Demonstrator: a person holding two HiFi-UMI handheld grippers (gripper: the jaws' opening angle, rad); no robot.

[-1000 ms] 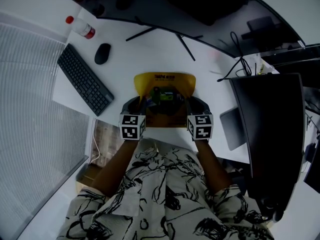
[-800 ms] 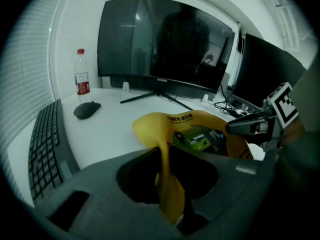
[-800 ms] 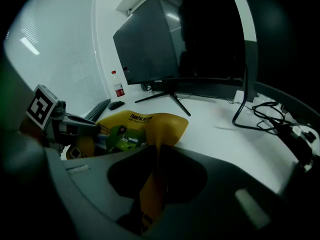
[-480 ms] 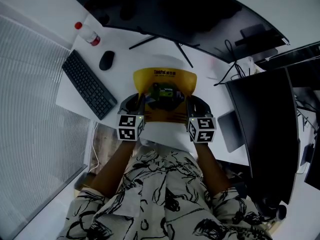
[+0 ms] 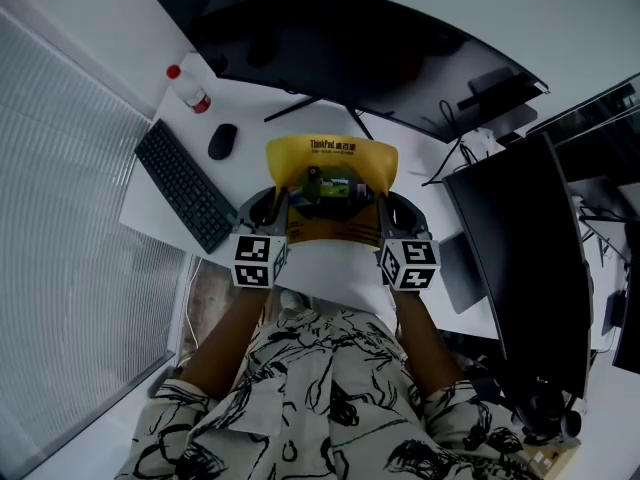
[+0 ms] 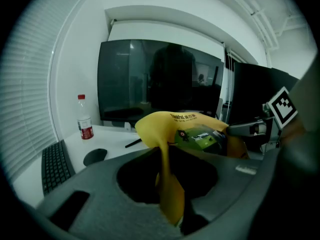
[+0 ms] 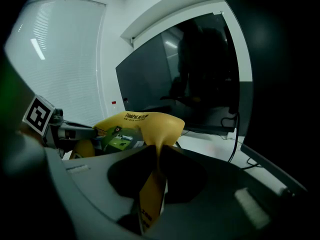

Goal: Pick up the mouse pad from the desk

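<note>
A yellow mouse pad with a green picture in its middle hangs in the air above the white desk, stretched between both grippers. My left gripper is shut on its left edge, which shows as a pinched yellow fold between the jaws. My right gripper is shut on its right edge, again a pinched yellow fold. The pad's far edge curls upward with print on it.
A black keyboard, a black mouse and a red-capped bottle lie at the desk's left. A wide curved monitor stands behind, its stand legs on the desk. A dark second screen and cables are at the right.
Both grippers have risen together with the mouse pad, lifting it off the desk. The pad now hangs higher and nearer the head camera; the desk looks farther below.
</note>
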